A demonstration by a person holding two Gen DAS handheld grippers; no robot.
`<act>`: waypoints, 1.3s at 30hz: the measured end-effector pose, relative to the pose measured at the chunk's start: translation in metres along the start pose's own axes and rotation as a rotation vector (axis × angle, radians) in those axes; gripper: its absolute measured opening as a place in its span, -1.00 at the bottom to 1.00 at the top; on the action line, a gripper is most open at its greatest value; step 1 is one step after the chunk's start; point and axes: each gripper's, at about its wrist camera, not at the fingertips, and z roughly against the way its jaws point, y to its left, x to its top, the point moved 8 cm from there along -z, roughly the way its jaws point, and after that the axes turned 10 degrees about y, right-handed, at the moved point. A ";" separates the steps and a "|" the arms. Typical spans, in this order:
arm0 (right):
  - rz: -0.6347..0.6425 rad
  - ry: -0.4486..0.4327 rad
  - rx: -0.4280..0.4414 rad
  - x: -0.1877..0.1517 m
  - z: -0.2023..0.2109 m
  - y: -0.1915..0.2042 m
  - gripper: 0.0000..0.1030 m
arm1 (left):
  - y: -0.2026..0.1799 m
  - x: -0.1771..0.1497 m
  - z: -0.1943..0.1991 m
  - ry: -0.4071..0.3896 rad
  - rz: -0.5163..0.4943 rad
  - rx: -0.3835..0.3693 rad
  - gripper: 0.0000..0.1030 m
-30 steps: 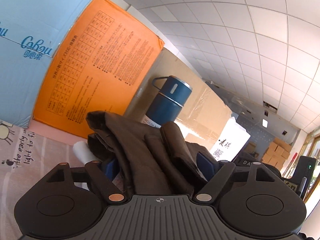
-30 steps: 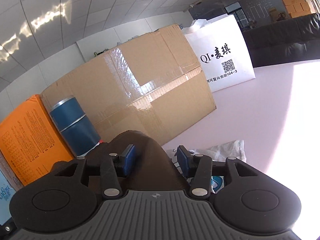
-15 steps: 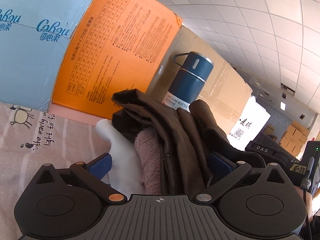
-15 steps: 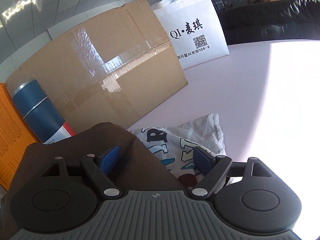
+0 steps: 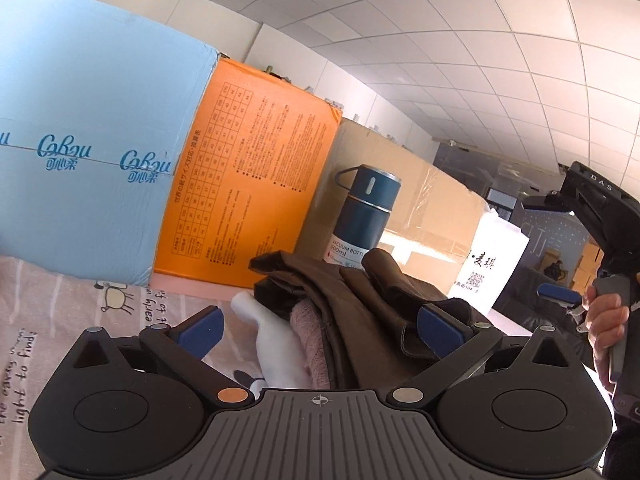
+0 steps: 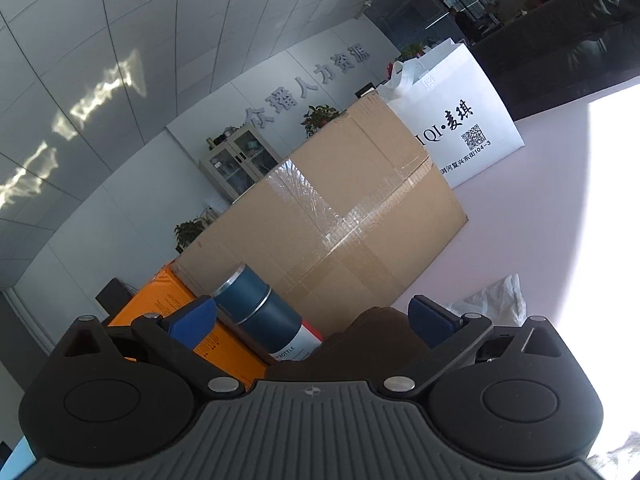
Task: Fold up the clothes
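Since a second ago both hand-held grippers have let go of the brown garment (image 5: 360, 312), which now lies bunched on the bench (image 6: 540, 220) over a pink fleece piece (image 5: 306, 328) and a white cloth (image 5: 272, 340). The left hand-held gripper (image 5: 320, 326) has its fingers spread wide apart around the heap, not pressing it. The right hand-held gripper (image 6: 312, 320) is likewise spread wide, above the brown fabric. Behind stand a blue vacuum bottle (image 5: 362, 216), an orange box (image 5: 248, 196), a cardboard box (image 6: 340, 216) and a white bag (image 6: 460, 128).
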 end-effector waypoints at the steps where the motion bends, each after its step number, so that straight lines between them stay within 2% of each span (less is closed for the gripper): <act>1: -0.008 -0.012 -0.026 -0.002 0.005 0.004 1.00 | 0.001 -0.001 0.010 0.004 -0.030 0.012 1.00; 4: 0.032 -0.031 -0.060 -0.011 0.012 0.022 1.00 | 0.006 -0.001 0.037 -0.016 -0.060 0.036 1.00; 8: 0.176 -0.021 0.020 -0.032 0.016 0.056 1.00 | 0.011 0.008 0.067 -0.040 -0.029 0.033 1.00; 11: 0.138 0.034 0.051 -0.051 0.023 0.065 1.00 | 0.014 0.018 0.088 -0.086 -0.067 0.003 1.00; 13: 0.075 0.094 0.055 -0.063 0.033 0.069 1.00 | 0.019 0.023 0.096 -0.096 -0.055 -0.025 1.00; 15: 0.059 0.109 0.049 -0.076 0.049 0.075 1.00 | 0.025 0.028 0.103 -0.105 -0.042 -0.053 1.00; 19: 0.159 0.048 -0.062 -0.108 0.090 0.087 1.00 | 0.032 0.034 0.114 -0.084 0.015 -0.124 1.00; 22: 0.219 0.020 -0.160 -0.131 0.116 0.094 1.00 | 0.028 0.035 0.116 -0.037 0.006 -0.145 1.00; 27: 0.318 -0.008 -0.212 -0.155 0.149 0.115 1.00 | 0.014 0.032 0.125 0.003 -0.061 -0.169 1.00; 32: 0.378 -0.110 -0.277 -0.156 0.185 0.139 1.00 | 0.009 0.033 0.137 0.014 -0.078 -0.191 1.00; 36: 0.469 -0.194 -0.399 -0.161 0.199 0.144 1.00 | 0.014 0.036 0.141 0.020 -0.066 -0.157 1.00; 39: 0.498 -0.211 -0.438 -0.166 0.199 0.140 1.00 | 0.017 0.038 0.143 0.028 -0.078 -0.125 1.00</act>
